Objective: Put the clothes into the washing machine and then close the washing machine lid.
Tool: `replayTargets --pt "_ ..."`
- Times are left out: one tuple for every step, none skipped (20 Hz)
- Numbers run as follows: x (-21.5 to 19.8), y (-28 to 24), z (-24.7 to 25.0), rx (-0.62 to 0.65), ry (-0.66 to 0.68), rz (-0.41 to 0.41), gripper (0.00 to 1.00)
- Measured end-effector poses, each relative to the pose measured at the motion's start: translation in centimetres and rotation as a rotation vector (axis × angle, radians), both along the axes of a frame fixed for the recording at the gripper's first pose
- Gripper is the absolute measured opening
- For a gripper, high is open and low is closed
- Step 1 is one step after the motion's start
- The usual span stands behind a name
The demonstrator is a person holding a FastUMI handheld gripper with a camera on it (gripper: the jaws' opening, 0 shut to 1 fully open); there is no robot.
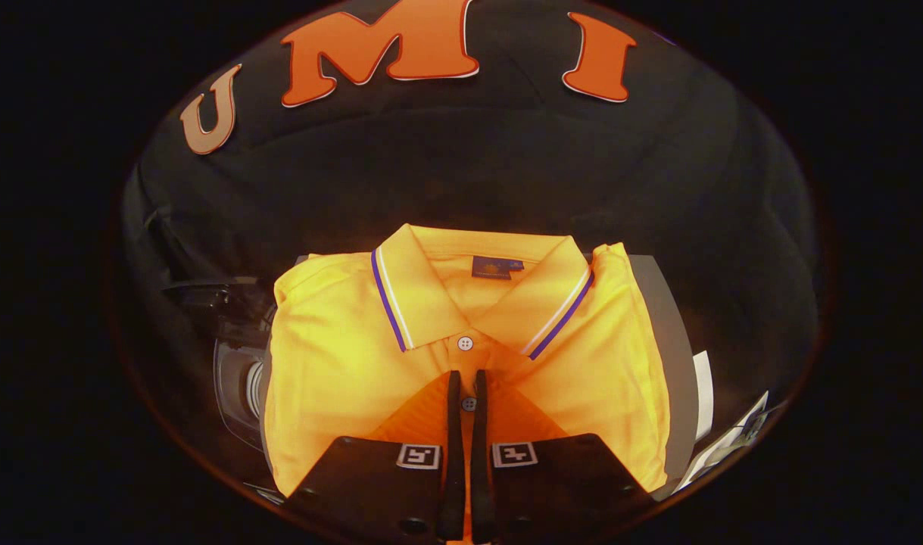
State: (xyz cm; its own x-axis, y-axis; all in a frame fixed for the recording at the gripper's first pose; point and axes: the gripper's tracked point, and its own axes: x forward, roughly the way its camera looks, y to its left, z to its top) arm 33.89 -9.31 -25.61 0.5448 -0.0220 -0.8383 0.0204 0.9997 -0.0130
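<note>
Black cloth booth wall, dim, warm light below

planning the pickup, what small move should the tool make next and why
Probably lift a little to test the hold: the tool has its fingers nearly together on the placket of the folded yellow polo shirt, which lies flat on a grey surface.

Folded yellow polo shirt, collar purple-striped, apparently atop grey washing machine.

a grey board sits right of centre. white papers lie at the lower right. dark gear stands at the left, against black cloth up top.
</note>
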Motion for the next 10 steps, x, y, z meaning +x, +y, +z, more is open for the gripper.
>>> replayTargets --pt "0.3 0.1 0.3 0.015 -0.019 -0.009 0.12" --pt "0.1 0.1 0.2 0.026 -0.038 -0.014 0.09" --pt "0.1 0.1 0.4 0.032 -0.055 -0.010 0.08" --pt "0.3 0.0 0.3 0.031 -0.080 -0.005 0.09" --pt "0.3 0.0 0.3 0.027 -0.093 0.003 0.08" --pt "0.3 0.0 0.6 0.020 -0.125 0.004 0.08" --pt "0.3 0.0 0.9 0.005 -0.145 0.011 0.08" --pt "0.2 0.0 1.3 0.000 -0.166 0.014 0.08" --pt "0.2 0.1 1.6 0.003 -0.181 0.015 0.08" --pt "0.0 0.2 1.9 0.012 -0.193 0.014 0.08"
